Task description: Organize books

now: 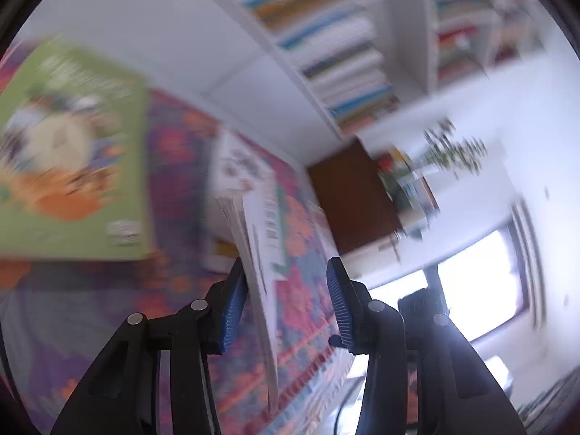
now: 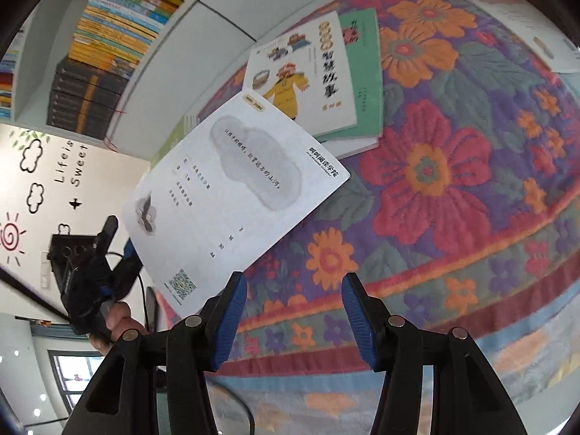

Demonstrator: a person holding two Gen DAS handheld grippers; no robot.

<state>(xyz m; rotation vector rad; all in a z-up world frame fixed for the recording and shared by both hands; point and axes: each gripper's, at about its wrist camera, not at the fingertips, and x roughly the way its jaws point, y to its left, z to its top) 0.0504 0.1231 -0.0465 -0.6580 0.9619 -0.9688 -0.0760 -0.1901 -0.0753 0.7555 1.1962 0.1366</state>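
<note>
In the right wrist view a white book point(image 2: 232, 195) hangs in the air above the flowered cloth point(image 2: 453, 188), its lower left corner between the fingers of my left gripper point(image 2: 121, 243). In the left wrist view the same book shows edge-on point(image 1: 264, 275) against the left pad, with the jaws standing wide; whether it is pinched is unclear. My right gripper point(image 2: 293, 304) is open and empty over the cloth's near edge. A stack of books point(image 2: 319, 79) lies on the cloth further back, topped by a white cover with a yellow-robed figure. A green book point(image 1: 72, 152) lies at the left.
White shelves packed with books point(image 1: 348, 65) stand behind the table, also seen in the right wrist view point(image 2: 105, 47). A brown cabinet point(image 1: 351, 199) and a plant point(image 1: 453, 148) stand further off. Papers point(image 2: 507, 11) lie at the cloth's far right.
</note>
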